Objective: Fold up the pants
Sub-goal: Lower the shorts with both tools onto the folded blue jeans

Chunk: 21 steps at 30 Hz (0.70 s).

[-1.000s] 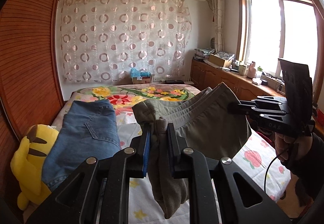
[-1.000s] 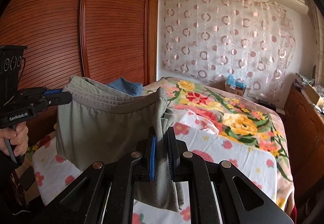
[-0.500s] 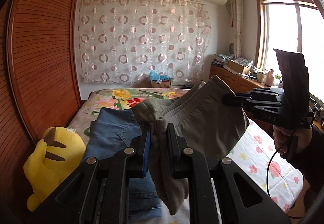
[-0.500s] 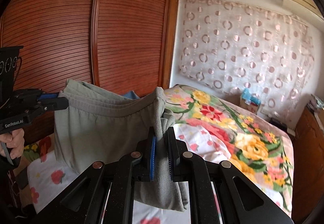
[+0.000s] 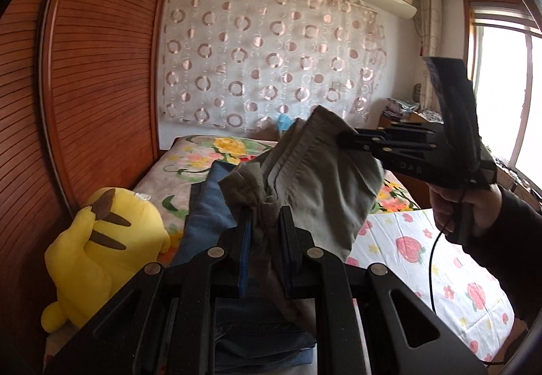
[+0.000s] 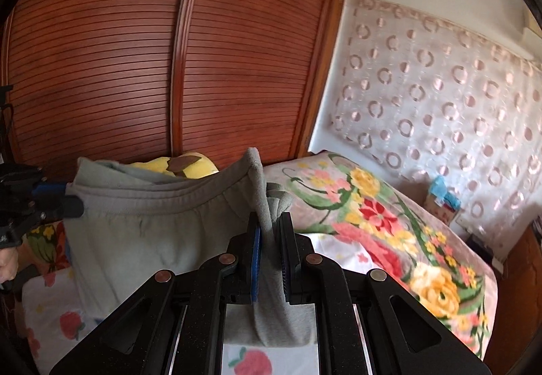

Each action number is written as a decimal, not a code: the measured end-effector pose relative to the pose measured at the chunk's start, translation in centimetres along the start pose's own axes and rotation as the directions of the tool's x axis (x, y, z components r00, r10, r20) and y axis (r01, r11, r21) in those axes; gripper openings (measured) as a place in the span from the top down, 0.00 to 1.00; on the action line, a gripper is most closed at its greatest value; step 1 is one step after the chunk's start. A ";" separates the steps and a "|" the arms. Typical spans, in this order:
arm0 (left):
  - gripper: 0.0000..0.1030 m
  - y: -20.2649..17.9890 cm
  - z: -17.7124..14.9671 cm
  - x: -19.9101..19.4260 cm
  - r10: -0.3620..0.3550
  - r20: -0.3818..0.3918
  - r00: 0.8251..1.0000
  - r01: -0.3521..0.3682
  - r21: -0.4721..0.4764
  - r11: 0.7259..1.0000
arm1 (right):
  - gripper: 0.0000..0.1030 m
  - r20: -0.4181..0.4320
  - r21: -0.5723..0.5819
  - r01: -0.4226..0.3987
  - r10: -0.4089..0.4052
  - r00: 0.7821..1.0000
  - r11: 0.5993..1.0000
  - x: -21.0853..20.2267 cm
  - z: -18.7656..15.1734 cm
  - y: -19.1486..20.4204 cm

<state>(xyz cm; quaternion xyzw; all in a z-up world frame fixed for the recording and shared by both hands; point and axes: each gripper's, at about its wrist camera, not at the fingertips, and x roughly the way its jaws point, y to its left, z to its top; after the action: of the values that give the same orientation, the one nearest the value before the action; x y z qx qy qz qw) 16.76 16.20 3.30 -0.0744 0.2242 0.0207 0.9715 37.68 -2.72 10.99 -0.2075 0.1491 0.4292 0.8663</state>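
Observation:
Folded grey-green pants (image 5: 325,192) hang in the air above the bed, held at both ends of the waistband. My left gripper (image 5: 265,222) is shut on one bunched corner of the pants. In the left wrist view my right gripper (image 5: 342,137) comes in from the right, clamped on the other corner, with a hand (image 5: 464,205) on its handle. In the right wrist view the pants (image 6: 142,232) stretch left from my right gripper (image 6: 271,229), which is shut on the cloth, to my left gripper (image 6: 73,202) at the left edge.
Folded blue jeans (image 5: 210,205) lie on the bed under the pants, next to a yellow plush toy (image 5: 101,246). The bed has a strawberry-print sheet (image 5: 423,259) and a floral blanket (image 6: 389,225). A wooden slatted wardrobe (image 6: 169,63) stands close on the left. A curtain (image 5: 271,63) hangs behind.
Both grippers have carried the hanging pants to the left, toward the wardrobe, the jeans and the plush toy. Both views have swung left and rolled. The grips have not changed.

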 end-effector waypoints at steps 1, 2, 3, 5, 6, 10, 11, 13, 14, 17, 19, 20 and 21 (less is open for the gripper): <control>0.84 0.1 -0.2 0.0 0.010 0.001 1.000 -0.010 -0.003 1.000 | 0.90 -0.004 -0.010 -0.006 0.006 1.000 1.000 0.6 0.3 -0.1; 0.84 0.3 -0.3 0.0 0.016 0.003 1.000 -0.016 -0.007 1.000 | 0.90 -0.005 -0.018 -0.011 0.011 1.000 1.000 1.0 0.5 0.0; 0.84 0.4 -0.4 -0.1 0.020 0.006 1.000 -0.020 -0.015 1.000 | 0.90 -0.007 -0.024 -0.018 0.018 1.000 1.000 1.6 0.7 -0.1; 0.84 0.6 -0.4 -0.3 0.026 0.018 0.999 -0.026 -0.032 0.999 | 0.90 -0.011 -0.030 -0.034 0.034 0.999 0.999 2.4 1.0 -0.1; 0.84 0.8 -0.5 -0.4 0.035 0.023 0.999 -0.034 -0.041 0.999 | 0.90 -0.009 -0.034 -0.044 0.043 0.999 0.998 2.8 1.2 -0.1; 0.84 0.7 -0.9 -0.5 0.078 0.027 0.997 -0.077 -0.049 0.996 | 0.90 -0.004 -0.051 -0.075 0.075 0.997 0.996 3.8 1.4 0.1; 0.84 0.7 -1.0 -0.4 0.093 0.024 0.995 -0.091 -0.051 0.995 | 0.90 -0.006 -0.054 -0.079 0.079 0.997 0.995 4.1 1.4 0.1; 0.84 1.0 -1.5 -0.3 0.111 0.017 0.994 -0.109 -0.071 0.991 | 0.90 -0.011 -0.054 -0.090 0.089 0.996 0.995 4.7 1.2 0.1; 0.84 1.2 -1.7 -0.1 0.122 0.010 0.992 -0.121 -0.077 0.990 | 0.90 -0.018 -0.051 -0.094 0.094 0.995 0.994 5.0 1.1 0.1; 0.84 1.5 -2.4 0.6 0.141 -0.020 0.990 -0.142 -0.087 0.986 | 0.90 -0.038 -0.063 -0.112 0.109 0.993 0.992 5.9 1.2 0.3; 0.84 1.6 -2.8 1.0 0.146 -0.036 0.989 -0.148 -0.087 0.985 | 0.83 -0.057 -0.049 -0.111 0.109 0.992 0.993 6.1 1.4 0.2; 0.84 1.6 -2.9 1.0 0.146 -0.041 0.988 -0.149 -0.091 0.985 | 0.80 -0.059 -0.041 -0.108 0.105 0.993 0.993 6.1 1.5 0.0; 0.84 1.6 -3.0 1.1 0.147 -0.046 0.988 -0.151 -0.092 0.984 | 0.79 -0.056 -0.036 -0.112 0.110 0.992 0.993 5.9 1.5 -0.1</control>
<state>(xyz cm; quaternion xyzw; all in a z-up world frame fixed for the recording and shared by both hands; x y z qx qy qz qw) 16.27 17.37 -0.07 -0.1041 0.2467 0.1025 0.9580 41.34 1.95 9.77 -0.2274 0.1750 0.4739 0.8325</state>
